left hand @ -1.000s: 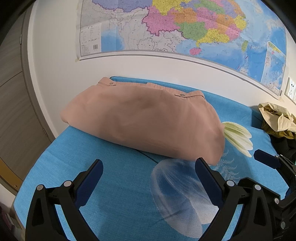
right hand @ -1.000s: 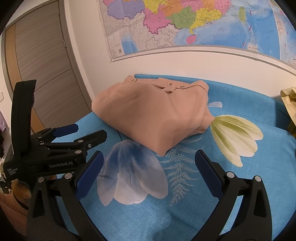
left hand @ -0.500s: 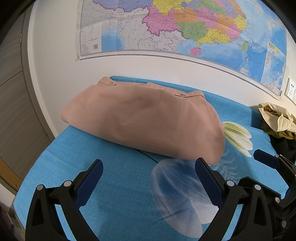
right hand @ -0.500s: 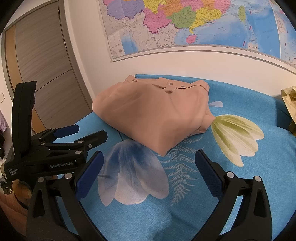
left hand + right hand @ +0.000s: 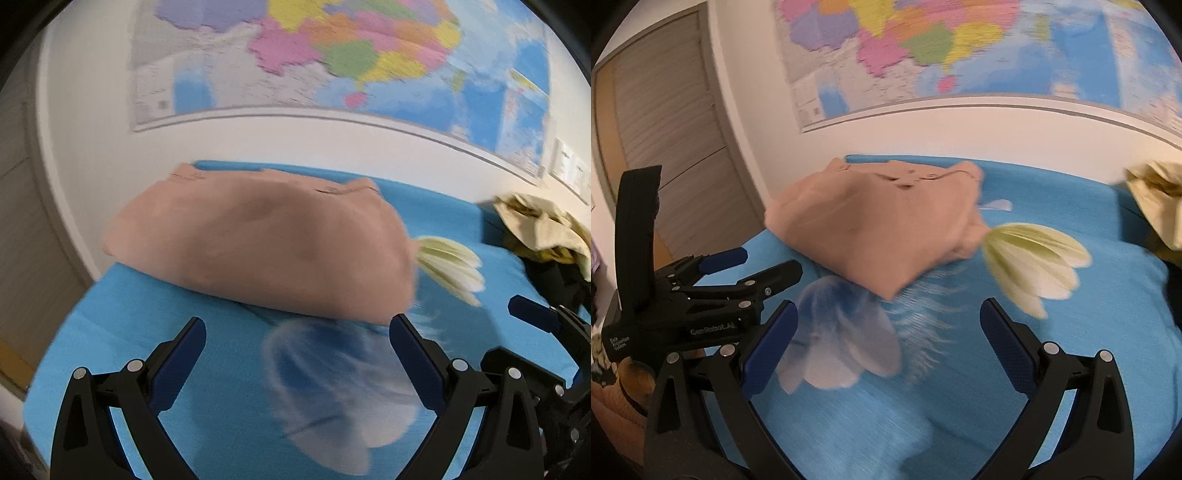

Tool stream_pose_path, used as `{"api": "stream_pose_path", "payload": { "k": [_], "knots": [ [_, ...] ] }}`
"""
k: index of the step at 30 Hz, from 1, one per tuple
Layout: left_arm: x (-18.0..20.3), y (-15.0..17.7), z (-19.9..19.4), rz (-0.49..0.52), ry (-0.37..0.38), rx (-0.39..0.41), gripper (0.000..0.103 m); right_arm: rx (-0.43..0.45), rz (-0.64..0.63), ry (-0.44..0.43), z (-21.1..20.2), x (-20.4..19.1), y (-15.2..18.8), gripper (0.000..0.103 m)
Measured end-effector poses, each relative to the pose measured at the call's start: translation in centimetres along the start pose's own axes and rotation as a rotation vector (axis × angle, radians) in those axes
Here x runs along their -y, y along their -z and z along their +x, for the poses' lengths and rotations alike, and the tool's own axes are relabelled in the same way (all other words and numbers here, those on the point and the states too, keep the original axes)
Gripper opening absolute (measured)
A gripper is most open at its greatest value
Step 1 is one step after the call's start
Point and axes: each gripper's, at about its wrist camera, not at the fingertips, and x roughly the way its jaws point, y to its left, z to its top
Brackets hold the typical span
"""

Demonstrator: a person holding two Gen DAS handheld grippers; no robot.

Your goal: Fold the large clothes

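A folded salmon-pink garment (image 5: 258,247) lies on the blue bed cover (image 5: 155,332) near the wall; the right wrist view shows the same garment (image 5: 879,229) with its buttoned edge at the back. My left gripper (image 5: 297,343) is open, with nothing between its blue-padded fingers, just short of the garment's near edge. My right gripper (image 5: 888,328) is open too and holds nothing, a little back from the garment's front corner. The left gripper (image 5: 753,266) also shows at the left of the right wrist view. Both views are blurred.
A crumpled beige and yellow pile of clothes (image 5: 543,225) lies at the bed's far right over something dark. A wall map (image 5: 332,55) hangs above the bed, and a grey wooden door (image 5: 668,155) stands at the left. The bed cover has flower prints (image 5: 1038,258).
Both cameras have pulled back and tilted slightly, so the garment sits a bit farther off, and both views have turned blurry from motion. The garment itself has not moved.
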Motion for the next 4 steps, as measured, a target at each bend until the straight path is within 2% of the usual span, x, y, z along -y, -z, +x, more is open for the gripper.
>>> {"api": "stream_pose_path", "payload": {
  "k": [4],
  "knots": [
    [3.6,0.3,0.7,0.064,0.096,-0.016,0.096,0.031,0.070,0.089,-2.8,3.1,1.2,0.097]
  ]
}}
